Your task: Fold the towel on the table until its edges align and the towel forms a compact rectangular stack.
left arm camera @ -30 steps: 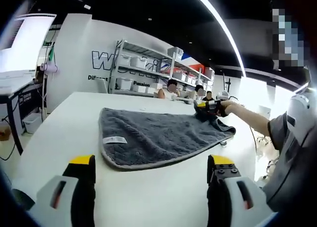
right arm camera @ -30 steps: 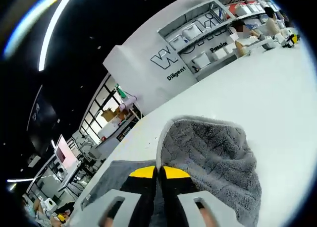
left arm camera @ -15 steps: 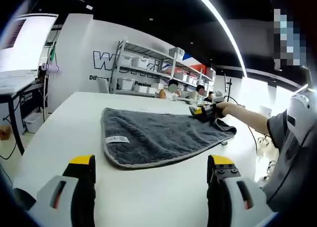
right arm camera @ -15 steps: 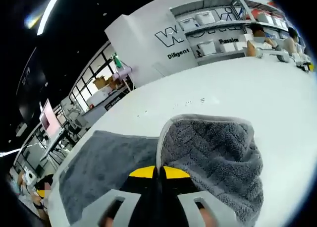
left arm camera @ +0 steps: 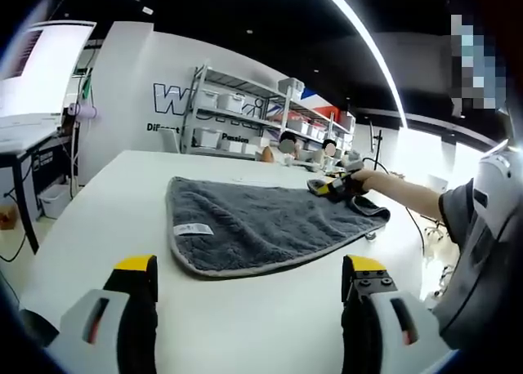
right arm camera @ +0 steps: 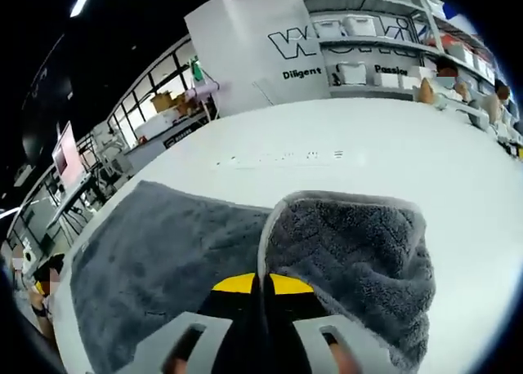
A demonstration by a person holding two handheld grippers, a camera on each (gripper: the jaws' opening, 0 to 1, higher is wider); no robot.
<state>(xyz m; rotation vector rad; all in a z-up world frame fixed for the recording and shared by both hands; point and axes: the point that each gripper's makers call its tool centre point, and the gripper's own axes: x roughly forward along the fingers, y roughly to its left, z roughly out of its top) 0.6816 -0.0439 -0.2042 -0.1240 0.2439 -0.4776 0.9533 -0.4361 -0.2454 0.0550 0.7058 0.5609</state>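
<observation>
A dark grey towel (left arm camera: 257,224) with a pale edge and a white label lies spread on the white table (left arm camera: 106,202). My left gripper (left arm camera: 249,276) hovers open over bare table in front of the towel's near edge, touching nothing. At the towel's far right corner my right gripper (left arm camera: 331,186), held by a person's hand, pinches the cloth. In the right gripper view the right gripper (right arm camera: 263,286) is shut on a lifted fold of the towel (right arm camera: 351,251), which drapes over the flat part (right arm camera: 155,268).
Metal shelves (left arm camera: 245,117) with white bins stand against the far wall, with people seated in front. A desk (left arm camera: 24,145) with a monitor stands left of the table. The person's arm and torso (left arm camera: 482,235) are on the right.
My right gripper has carried the pinched towel corner a little leftward over the flat towel. The right view has swung, showing more of the spread cloth. The left gripper has stayed still.
</observation>
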